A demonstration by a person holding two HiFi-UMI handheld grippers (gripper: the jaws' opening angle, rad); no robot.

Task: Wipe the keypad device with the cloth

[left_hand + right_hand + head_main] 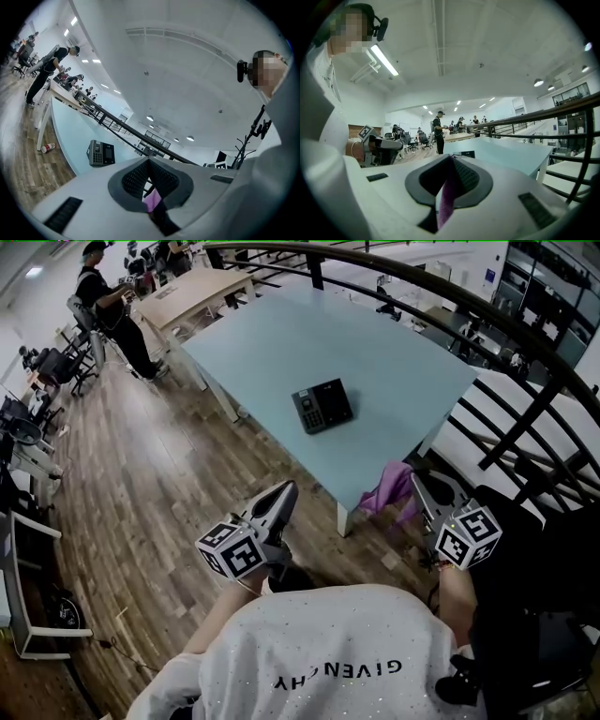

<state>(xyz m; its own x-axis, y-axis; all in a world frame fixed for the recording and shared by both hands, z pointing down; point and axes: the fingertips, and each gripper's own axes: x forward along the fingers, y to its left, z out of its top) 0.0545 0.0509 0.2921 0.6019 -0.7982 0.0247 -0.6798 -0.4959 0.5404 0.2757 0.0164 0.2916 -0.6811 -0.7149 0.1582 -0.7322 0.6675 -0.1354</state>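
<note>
The black keypad device (322, 406) lies flat near the middle of the light blue table (394, 352); it also shows in the left gripper view (100, 153) and, small, in the right gripper view (465, 153). My right gripper (419, 487) hangs off the table's near corner, shut on a purple cloth (391, 491) that droops from its jaws. In the right gripper view the cloth (444, 204) is a thin strip pinched in the gripper (451, 160). My left gripper (283, 493) is held over the wooden floor short of the table, jaws together and empty (149, 162). Both are well short of the device.
A black railing (525, 343) curves behind and to the right of the table. A person (108, 306) stands at a wooden desk (192, 292) at far left, with office chairs (42, 367) nearby. A white table (525, 418) is at right. A bottle (47, 148) lies on the floor.
</note>
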